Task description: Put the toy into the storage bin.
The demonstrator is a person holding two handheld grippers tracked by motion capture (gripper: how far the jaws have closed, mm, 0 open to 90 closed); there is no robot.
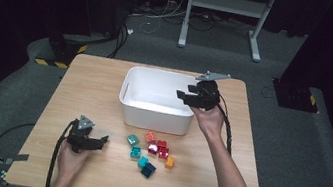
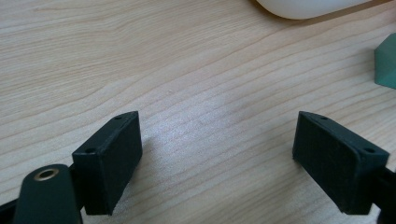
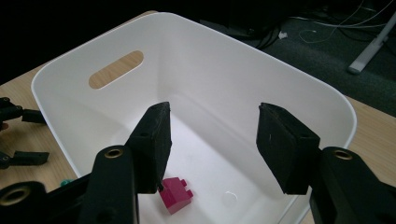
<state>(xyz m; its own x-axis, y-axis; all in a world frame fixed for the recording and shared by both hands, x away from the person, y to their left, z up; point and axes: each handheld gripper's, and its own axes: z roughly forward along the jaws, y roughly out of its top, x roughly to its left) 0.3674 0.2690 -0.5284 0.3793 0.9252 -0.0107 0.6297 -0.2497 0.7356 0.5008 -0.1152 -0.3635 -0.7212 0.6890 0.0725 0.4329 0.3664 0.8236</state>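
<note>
Magenta block [image 3: 176,194] lies on bin [image 3: 299,88] floor, under R gripper [image 3: 212,144], whose jaws are apart w/ nothing btwn. L gripper [image 2: 217,156] over bare table [image 2: 187,70], jaws wide, empty. Loose blocks [image 1: 152,154] sit in front of bin.

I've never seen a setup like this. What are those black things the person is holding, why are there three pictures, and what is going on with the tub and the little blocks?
A person sits at a wooden table and holds a pair of black tongs in each hand. One camera looks down from above; the other two ride on the tongs and look along their jaws.

The left tongs rest low over bare wood, jaws wide apart, holding nothing. The right tongs hang over a white tub, jaws apart and empty. Below them a pink block lies on the tub's floor.

In front of the tub, a small heap of coloured blocks lies on the table: teal, red, orange and dark blue. The work appears to be moving blocks into the tub one by one.
</note>
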